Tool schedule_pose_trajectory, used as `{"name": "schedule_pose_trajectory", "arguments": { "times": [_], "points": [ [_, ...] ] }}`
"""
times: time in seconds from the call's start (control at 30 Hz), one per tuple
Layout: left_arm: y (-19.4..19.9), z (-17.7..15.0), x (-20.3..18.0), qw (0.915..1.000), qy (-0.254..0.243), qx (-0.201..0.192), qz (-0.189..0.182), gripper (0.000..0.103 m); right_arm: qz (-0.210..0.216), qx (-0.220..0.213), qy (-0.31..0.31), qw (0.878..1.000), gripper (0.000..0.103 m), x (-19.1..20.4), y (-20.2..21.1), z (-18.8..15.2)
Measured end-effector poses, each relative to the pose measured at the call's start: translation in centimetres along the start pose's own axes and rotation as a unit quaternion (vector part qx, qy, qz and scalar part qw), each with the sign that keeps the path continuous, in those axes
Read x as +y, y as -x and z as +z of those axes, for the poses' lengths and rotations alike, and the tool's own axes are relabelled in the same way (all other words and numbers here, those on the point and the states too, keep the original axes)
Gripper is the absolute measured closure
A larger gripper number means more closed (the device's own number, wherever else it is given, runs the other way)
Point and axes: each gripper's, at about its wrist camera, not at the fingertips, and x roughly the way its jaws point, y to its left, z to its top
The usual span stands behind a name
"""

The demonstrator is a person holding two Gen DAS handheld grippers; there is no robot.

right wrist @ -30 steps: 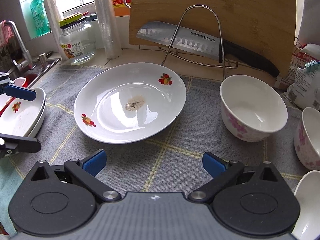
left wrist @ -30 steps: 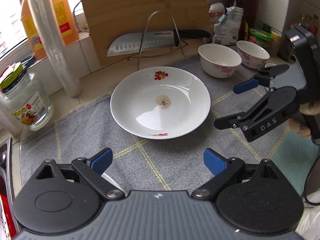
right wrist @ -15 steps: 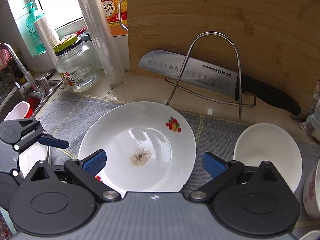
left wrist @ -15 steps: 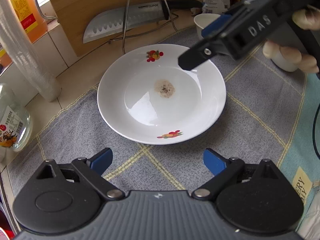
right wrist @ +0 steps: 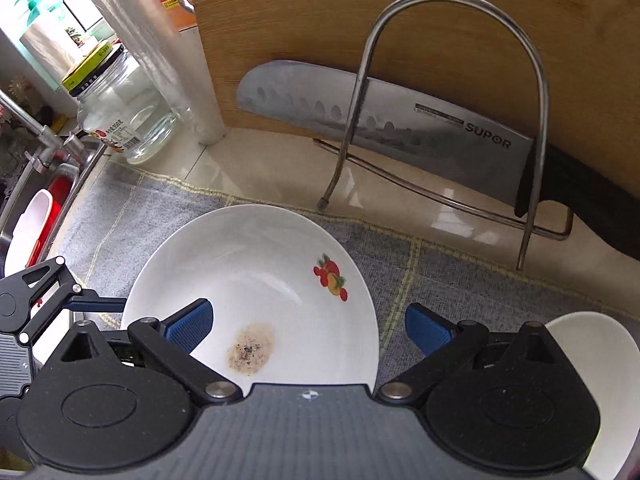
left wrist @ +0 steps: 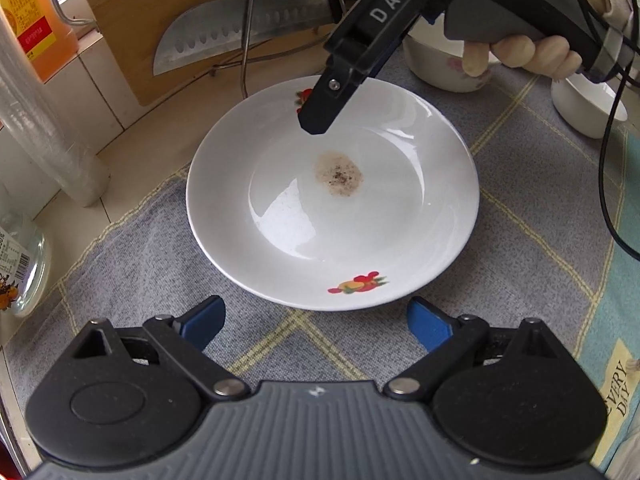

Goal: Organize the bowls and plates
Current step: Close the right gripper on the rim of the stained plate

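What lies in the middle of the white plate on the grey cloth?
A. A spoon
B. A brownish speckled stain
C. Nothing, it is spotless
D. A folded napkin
B. The plate shows a brownish patch with dark specks, the stain, at its centre in both wrist views; no napkin or spoon lies on it.

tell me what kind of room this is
Most likely a home kitchen counter: a cleaver rests in a wire rack against a wooden cutting board, a sink tap sits at the edge, and a used plate lies on a dish towel.
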Motion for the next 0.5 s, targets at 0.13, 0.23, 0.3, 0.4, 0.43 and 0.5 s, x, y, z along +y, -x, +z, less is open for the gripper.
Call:
{"name": "schedule_pose_trajectory", "arguments": {
  "times": [0.13,0.23,0.3,0.4,0.43,0.5],
  "points": [
    [-0.5,0.4,0.4,1.0000,0.004,-0.002,0.000,0.006,0.006,0.011,0.015,1.000,0.000,-0.1,-0.3,0.8],
    [-0.7,0.5,0.5,1.0000,0.002,-0.001,0.000,0.006,0.026,0.027,0.017,0.999,0.006,-0.1,-0.5,1.3],
    [-0.9,0.6,0.5,1.0000,0.003,0.000,0.001,0.006,0.033,0.031,0.026,0.999,0.006,0.1,-0.6,1.7],
    [-0.9,0.5,0.6,1.0000,0.006,0.000,-0.002,0.006,0.041,0.047,0.041,0.997,0.011,0.3,-1.1,2.1],
    [-0.9,0.5,0.7,1.0000,0.007,-0.001,-0.001,0.006,0.047,0.054,0.040,0.997,0.012,0.2,-1.2,2.1],
    [-0.9,0.4,0.7,1.0000,0.008,-0.001,-0.001,0.006,0.060,0.064,0.033,0.996,0.014,-0.1,-1.6,2.3]
  ]
}}
